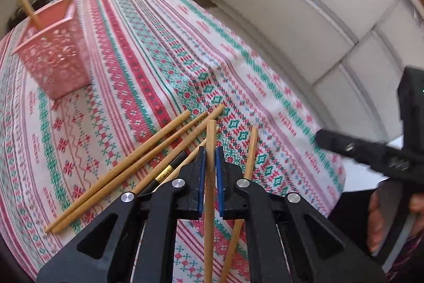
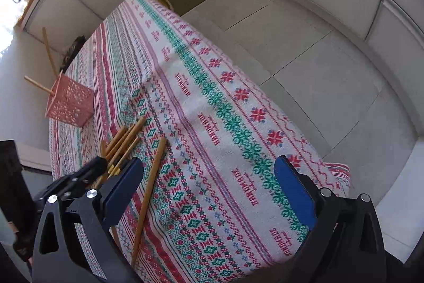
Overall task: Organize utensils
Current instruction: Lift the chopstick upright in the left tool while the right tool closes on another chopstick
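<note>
A light bamboo chopstick (image 1: 210,150) stands clamped between the blue pads of the left gripper (image 1: 210,154), whose jaws are drawn in narrow on it. Its long axis runs along the fingers, its blunt end poking out past the tips above the patterned red, green and white woven tablecloth (image 1: 164,49). The right gripper (image 2: 209,171) hovers over the cloth with its jaws spread wide, nothing between them.

On the cloth beside the left gripper lies a loose bundle of chopsticks (image 1: 137,163): at least four bamboo ones and one dark one with a gold band (image 1: 169,171), all slanting from lower left to upper right in the left wrist view. One more bamboo chopstick (image 2: 149,192) lies alone, just right of the bundle.

Farther off stands one pink perforated plastic basket (image 1: 57,55), with two or three bamboo chopsticks (image 1: 26,4) leaning upright in it.
</note>
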`<state>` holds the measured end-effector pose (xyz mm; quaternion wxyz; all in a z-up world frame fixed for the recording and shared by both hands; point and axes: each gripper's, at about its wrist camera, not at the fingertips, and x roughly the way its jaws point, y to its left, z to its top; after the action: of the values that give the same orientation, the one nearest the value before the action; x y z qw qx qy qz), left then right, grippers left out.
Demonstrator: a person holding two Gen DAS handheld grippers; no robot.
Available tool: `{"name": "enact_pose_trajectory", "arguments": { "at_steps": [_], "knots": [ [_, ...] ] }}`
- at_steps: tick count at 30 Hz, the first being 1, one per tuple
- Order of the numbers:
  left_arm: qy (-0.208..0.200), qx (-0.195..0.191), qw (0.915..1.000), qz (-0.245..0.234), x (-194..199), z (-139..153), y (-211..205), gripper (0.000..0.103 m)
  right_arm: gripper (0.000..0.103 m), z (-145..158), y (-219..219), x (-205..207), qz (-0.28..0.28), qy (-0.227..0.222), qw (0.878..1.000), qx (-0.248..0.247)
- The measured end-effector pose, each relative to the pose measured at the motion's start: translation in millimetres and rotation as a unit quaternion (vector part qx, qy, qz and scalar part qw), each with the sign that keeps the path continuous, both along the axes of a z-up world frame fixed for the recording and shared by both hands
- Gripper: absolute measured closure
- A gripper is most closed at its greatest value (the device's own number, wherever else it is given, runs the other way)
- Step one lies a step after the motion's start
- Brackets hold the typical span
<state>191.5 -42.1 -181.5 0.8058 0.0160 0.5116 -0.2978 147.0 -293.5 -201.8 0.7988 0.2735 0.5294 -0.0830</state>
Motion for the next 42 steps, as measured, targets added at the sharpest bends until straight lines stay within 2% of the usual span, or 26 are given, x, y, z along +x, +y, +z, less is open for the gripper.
{"name": "enact_pose_trajectory", "arguments": {
  "at_steps": [3,4,8,9,10,11,16,21,23,26,28,34,36,38,40,42],
  "knots": [
    [-0.039,-0.046,0.9976,0.035,-15.9,36.8,28.8,0.096,0.008,4.4,18.2,11.5,0.021,0.001,0.999,-0.047],
    [-0.057,-0.056,0.996,0.04,-21.6,49.8,35.9,0.096,0.012,4.9,20.2,13.8,0.023,0.003,0.998,-0.055],
    [-0.115,-0.095,0.9876,0.049,-49.4,92.0,45.8,0.097,0.048,-1.9,30.8,29.6,0.031,0.044,0.998,-0.045],
    [-0.125,-0.1,0.9858,0.051,-51.9,98.2,49.2,0.097,0.054,-4.6,35.4,33.3,0.036,0.053,0.997,-0.046],
    [-0.13,-0.11,0.9841,0.05,-52.8,101.9,49.2,0.097,0.065,-7.7,41.0,37.5,0.042,0.067,0.996,-0.051],
    [-0.136,-0.113,0.9829,0.05,-54.3,106.5,50.7,0.097,0.07,-9.8,47.0,40.6,0.048,0.077,0.994,-0.058],
    [-0.165,-0.129,0.9765,0.051,-65.2,128.2,63.6,0.097,0.07,-17.3,69.3,51.5,0.056,0.102,0.989,-0.095],
    [-0.18,-0.145,0.9712,0.057,-79.6,145.2,75.0,0.097,0.07,-19.0,75.3,55.3,0.052,0.104,0.986,-0.117],
    [-0.186,-0.147,0.9698,0.06,-81.6,146.5,78.1,0.097,0.07,-19.0,72.4,55.8,0.048,0.108,0.987,-0.108],
    [-0.195,-0.151,0.9671,0.062,-85.9,151.6,83.0,0.097,0.07,-22.4,61.7,57.3,0.034,0.116,0.991,-0.063],
    [-0.201,-0.154,0.9652,0.063,-89.3,155.7,85.6,0.097,0.064,-26.5,58.1,60.5,0.03,0.126,0.991,-0.032],
    [-0.213,-0.161,0.9617,0.065,-95.8,163.5,88.3,0.097,0.061,-27.5,58.4,67.3,0.025,0.134,0.991,-0.006],
    [-0.213,-0.162,0.9613,0.064,-95.8,164.4,88.5,0.097,0.066,-27.5,64.2,71.8,0.025,0.133,0.99,-0.026],
    [-0.214,-0.162,0.961,0.065,-95.9,164.3,88.8,0.097,0.082,-27.2,78.7,76.1,0.03,0.125,0.989,-0.068],
    [-0.217,-0.161,0.9606,0.065,-96.6,165.0,89.1,0.097,0.087,-28.4,92.0,76.1,0.042,0.11,0.988,-0.104],
    [-0.22,-0.163,0.9596,0.066,-98.5,167.5,89.5,0.097,0.089,-28.1,98.2,73.2,0.044,0.095,0.987,-0.123]
  ]
}}
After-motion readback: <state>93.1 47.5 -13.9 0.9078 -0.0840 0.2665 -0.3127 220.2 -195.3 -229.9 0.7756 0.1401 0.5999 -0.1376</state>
